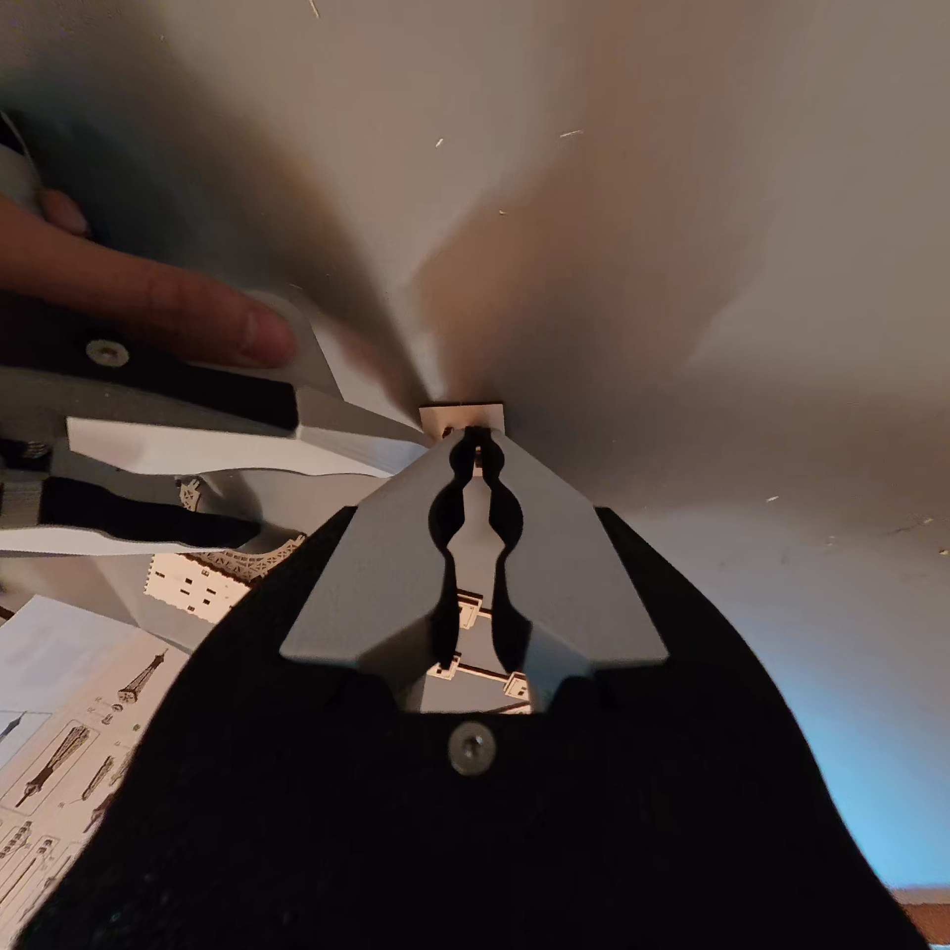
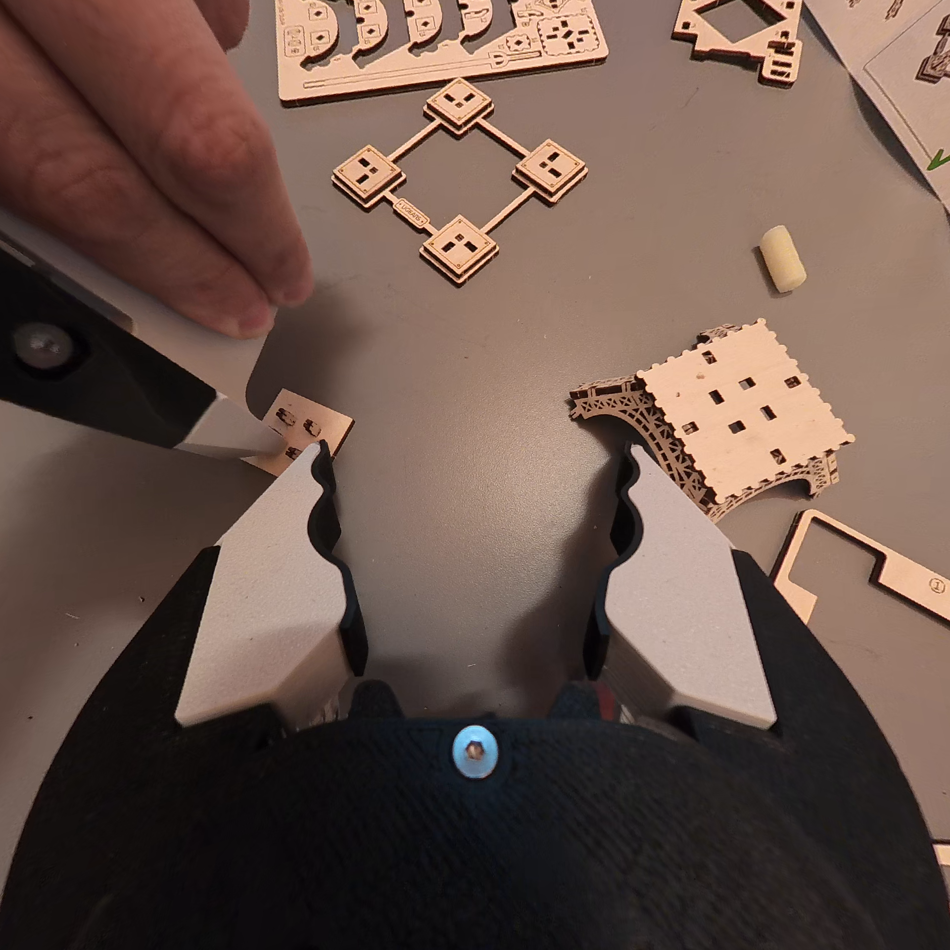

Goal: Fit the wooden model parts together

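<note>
My left gripper [image 1: 475, 437] is shut, its tips pinching the near edge of a small square wooden plate [image 1: 460, 414] with little slots that lies on the grey table. In the right wrist view the left gripper [image 2: 267, 444] comes in from the left onto that plate [image 2: 321, 426]. My right gripper [image 2: 477, 452] is open and empty, its left fingertip right beside the plate. It also shows at the left of the left wrist view [image 1: 318, 493]. A wooden arch section with a slotted top [image 2: 719, 421] lies by the right fingertip. A square frame with corner pads [image 2: 460, 180] lies ahead.
A person's hand [image 2: 154, 169] holds the left gripper. Punched part sheets [image 2: 442, 41] and a loose cut piece [image 2: 740, 36] lie at the back. An instruction sheet [image 2: 899, 77], a cream cylinder [image 2: 781, 259] and an empty sheet frame [image 2: 874, 581] lie on the right. Measured from the fingertips, the cream cylinder [image 2: 781, 259] is 10 cm or so from the right gripper and 20 cm from the left.
</note>
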